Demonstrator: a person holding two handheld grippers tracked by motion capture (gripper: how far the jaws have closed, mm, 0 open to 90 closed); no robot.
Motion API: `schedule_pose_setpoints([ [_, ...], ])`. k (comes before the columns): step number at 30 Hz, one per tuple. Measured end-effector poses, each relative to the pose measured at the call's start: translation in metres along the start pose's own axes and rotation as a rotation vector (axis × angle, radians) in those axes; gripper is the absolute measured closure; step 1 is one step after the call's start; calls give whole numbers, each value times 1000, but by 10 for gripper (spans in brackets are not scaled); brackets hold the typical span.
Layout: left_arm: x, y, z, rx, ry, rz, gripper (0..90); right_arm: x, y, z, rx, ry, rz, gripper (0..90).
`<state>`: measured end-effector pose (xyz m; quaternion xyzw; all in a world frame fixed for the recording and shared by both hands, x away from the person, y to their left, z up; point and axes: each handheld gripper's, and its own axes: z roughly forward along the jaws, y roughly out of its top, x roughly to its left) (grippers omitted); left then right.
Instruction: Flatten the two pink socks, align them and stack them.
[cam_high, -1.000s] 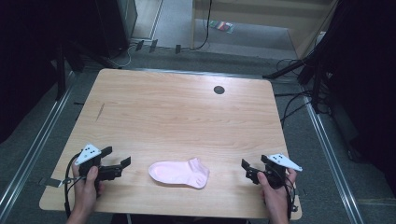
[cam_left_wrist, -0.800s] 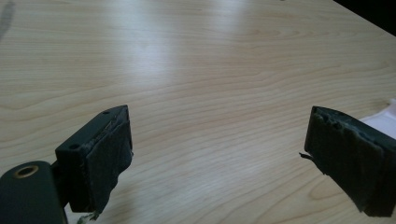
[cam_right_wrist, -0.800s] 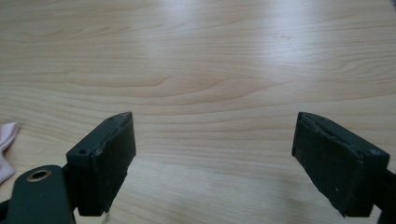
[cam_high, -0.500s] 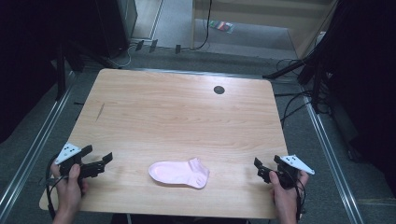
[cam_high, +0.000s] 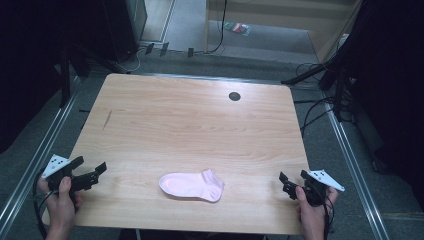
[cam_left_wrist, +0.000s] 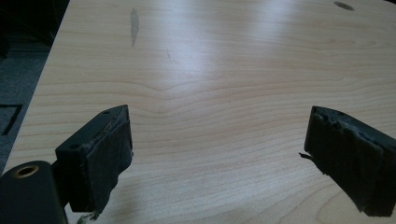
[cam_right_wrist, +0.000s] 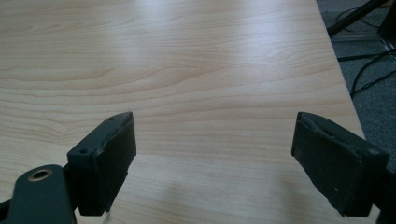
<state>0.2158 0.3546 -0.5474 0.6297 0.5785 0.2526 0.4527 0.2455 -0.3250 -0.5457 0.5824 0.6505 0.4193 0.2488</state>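
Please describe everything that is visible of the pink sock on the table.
The pink sock is a short ankle sock of soft, pale pink fabric as it looks. It lies flat on the wooden table, near the front edge, about midway between the two sides. The rounded toe points left, the heel and opening are at the right, with a small tab at the top. Nothing touches it but the table; both grippers are apart from it.
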Motion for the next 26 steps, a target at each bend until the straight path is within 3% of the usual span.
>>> schedule_pose_setpoints([
  [12, -3, -2, 4, 21, -3, 8, 77, -11, -8, -13, 2, 0, 10, 140],
  [16, -3, -3, 5, 27, -2, 7, 77, -15, -9, -15, -3, -1, 36, 141],
  [26, -6, -3, 7, 28, 7, 26, 82, -14, -8, -14, 2, -9, 34, 144],
])
